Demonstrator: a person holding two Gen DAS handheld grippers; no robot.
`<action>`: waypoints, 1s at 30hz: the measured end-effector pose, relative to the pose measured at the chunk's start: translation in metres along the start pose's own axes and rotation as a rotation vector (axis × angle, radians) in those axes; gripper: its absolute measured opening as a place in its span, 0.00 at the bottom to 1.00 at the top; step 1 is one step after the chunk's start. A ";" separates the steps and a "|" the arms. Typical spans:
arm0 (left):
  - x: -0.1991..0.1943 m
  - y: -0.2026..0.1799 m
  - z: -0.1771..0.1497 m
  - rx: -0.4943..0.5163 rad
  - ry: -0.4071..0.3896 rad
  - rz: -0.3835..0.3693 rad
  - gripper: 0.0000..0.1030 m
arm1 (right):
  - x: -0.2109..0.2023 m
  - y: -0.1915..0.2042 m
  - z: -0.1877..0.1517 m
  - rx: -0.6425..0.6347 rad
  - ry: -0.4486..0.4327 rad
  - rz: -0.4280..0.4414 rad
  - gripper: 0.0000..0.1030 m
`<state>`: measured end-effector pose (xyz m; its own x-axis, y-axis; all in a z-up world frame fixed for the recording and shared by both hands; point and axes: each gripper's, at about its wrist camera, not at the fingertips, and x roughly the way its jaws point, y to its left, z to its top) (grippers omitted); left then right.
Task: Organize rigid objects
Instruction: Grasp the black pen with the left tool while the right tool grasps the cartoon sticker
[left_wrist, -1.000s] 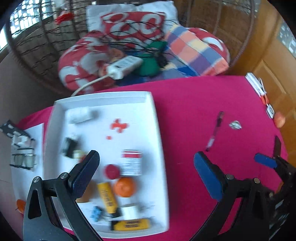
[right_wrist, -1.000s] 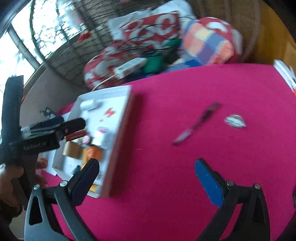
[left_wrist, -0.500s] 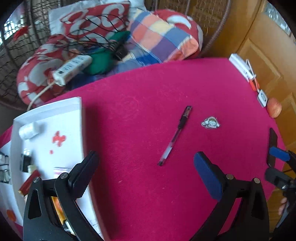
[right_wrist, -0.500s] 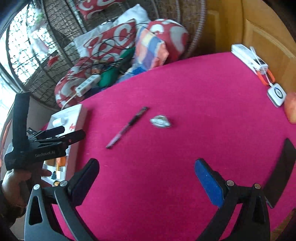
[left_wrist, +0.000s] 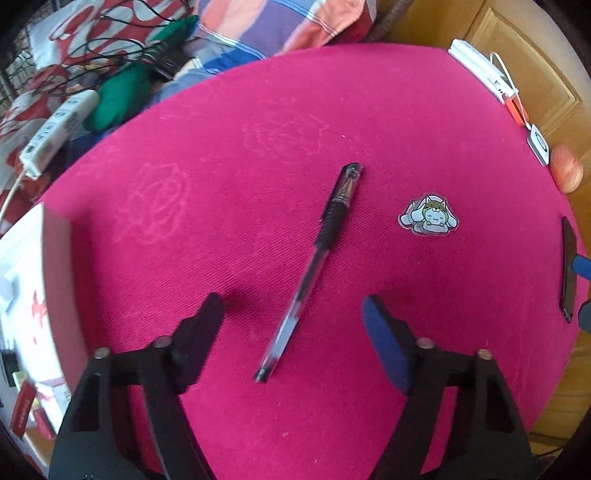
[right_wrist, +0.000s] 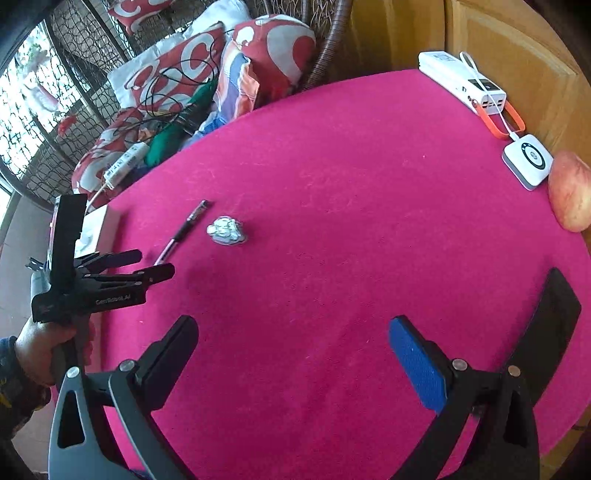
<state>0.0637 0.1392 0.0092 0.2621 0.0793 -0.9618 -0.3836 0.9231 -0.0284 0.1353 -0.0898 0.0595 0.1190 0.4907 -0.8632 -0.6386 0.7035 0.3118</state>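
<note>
Past my worktop's far edge I see patterned cushions (right_wrist: 173, 70), a white power strip (left_wrist: 55, 129) and tangled black cables (right_wrist: 173, 92).

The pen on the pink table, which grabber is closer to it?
Left. The left gripper hangs open right over the pen, its lower end between the fingers. The right gripper is open too, farther back over bare cloth.

My pen (left_wrist: 314, 266), clear-barrelled with a black grip and cap, lies flat and diagonal on the pink cloth. Just beside its capped end lies a small cartoon-animal sticker (left_wrist: 428, 218). The white tray (left_wrist: 26, 266) sits at the left.
</note>
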 end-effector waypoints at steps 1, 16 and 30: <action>0.001 -0.001 0.001 0.003 -0.007 0.009 0.73 | 0.002 -0.002 0.002 -0.002 0.005 0.001 1.00; -0.008 -0.002 -0.004 0.034 -0.045 -0.032 0.08 | 0.039 0.028 0.041 -0.210 0.020 0.018 1.00; -0.043 0.039 -0.044 -0.221 -0.079 -0.038 0.08 | 0.109 0.089 0.062 -0.578 0.147 0.026 0.53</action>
<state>-0.0014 0.1554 0.0371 0.3454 0.0833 -0.9347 -0.5546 0.8217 -0.1317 0.1387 0.0579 0.0182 0.0175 0.3982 -0.9171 -0.9552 0.2778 0.1024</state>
